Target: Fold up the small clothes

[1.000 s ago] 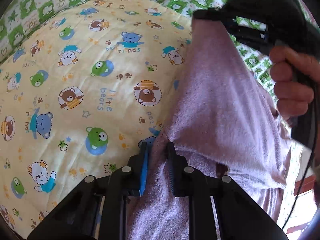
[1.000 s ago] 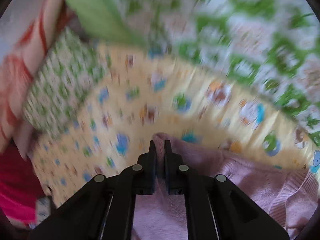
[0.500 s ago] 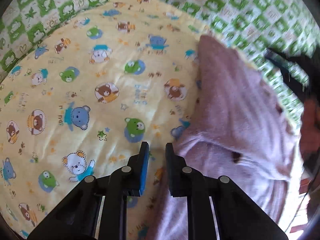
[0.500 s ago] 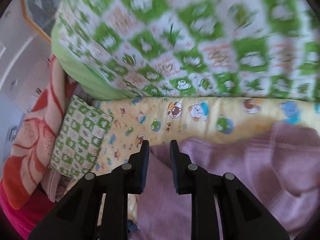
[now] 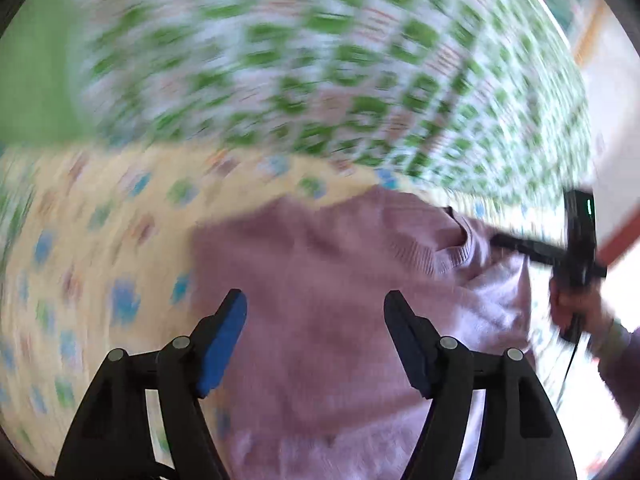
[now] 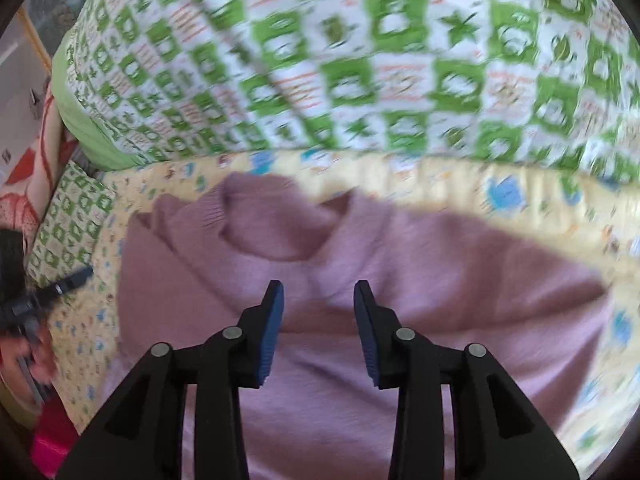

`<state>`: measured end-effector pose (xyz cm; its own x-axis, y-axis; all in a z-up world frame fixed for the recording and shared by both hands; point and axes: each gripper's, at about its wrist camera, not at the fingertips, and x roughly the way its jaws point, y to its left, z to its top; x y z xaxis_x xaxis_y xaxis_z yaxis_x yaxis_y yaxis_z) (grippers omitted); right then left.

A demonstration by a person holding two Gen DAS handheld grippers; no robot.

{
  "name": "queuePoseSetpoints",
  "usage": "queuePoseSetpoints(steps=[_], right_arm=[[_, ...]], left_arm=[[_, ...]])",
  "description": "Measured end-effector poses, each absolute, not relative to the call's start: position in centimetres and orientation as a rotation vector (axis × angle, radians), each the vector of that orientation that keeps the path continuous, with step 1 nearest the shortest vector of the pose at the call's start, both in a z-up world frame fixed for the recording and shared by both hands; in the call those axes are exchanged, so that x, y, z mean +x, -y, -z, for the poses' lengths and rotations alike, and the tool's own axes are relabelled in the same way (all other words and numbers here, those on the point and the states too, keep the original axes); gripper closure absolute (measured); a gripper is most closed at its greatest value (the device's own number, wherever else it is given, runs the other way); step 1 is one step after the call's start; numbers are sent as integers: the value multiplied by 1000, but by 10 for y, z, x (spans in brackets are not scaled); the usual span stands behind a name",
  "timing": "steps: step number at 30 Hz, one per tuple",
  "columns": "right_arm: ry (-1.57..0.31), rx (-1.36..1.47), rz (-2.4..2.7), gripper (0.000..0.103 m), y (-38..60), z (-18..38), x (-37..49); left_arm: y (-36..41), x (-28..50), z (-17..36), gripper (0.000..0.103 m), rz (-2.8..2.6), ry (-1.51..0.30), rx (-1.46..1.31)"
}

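Green-checked quilt (image 6: 360, 64) at the back, yellow bear-print mat (image 6: 520, 200) in front of it. Pink sweater (image 6: 360, 264) lies spread on the mat, neckline toward the quilt, below both tongs. Left gripper (image 5: 315, 312) wide open over it, holding nothing; right gripper (image 6: 319, 300) open too, empty. Mat shows bare beyond the sweater's edges. Print blurred, no readable text.

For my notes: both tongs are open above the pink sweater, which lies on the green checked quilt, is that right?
Not quite. Both tongs, left and right, are open above the pink sweater, but the right wrist view shows it lying on the yellow bear-print blanket; the green checked quilt lies beyond.
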<state>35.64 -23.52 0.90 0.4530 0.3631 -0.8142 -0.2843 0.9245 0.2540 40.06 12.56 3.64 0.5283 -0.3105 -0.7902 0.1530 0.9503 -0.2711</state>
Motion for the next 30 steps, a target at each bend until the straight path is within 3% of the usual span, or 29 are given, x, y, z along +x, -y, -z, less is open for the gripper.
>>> queuePoseSetpoints(steps=[6,11,12,13,14,15,16,21,24,28,30], right_arm=[[-1039,-112,-434,46,253,-1,416],[-1132,-291,-482,45,235,34,438],[-1157,-327,-497,49,229,43,437],[-1153,-354,-515,57,226,46,434],[-1145,-365,-532,90,223,46,430],[-1141,-363,-517,97,224,44,428],[-1121,-360,-505,97,224,40,426],[-951,-123,-359,99,271,-11,425],[-999,-109,-282,99,277,11,432],[-1056,-152,-209,98,267,45,435],[-1005,-69,-197,91,264,30,431]], left_arm=[[-81,498,-8,29,379,-1133,55],[-66,534,31,29,356,-1228,127],[-63,535,35,29,348,-1228,151],[-57,532,38,34,339,-1214,189],[-52,529,38,41,343,-1202,219],[-49,527,37,67,353,-1193,239],[-46,524,32,101,358,-1175,257],[-51,524,7,99,331,-1085,229],[-48,529,24,99,251,-1087,271],[-50,526,21,90,178,-1065,225],[-61,518,3,84,184,-1032,176]])
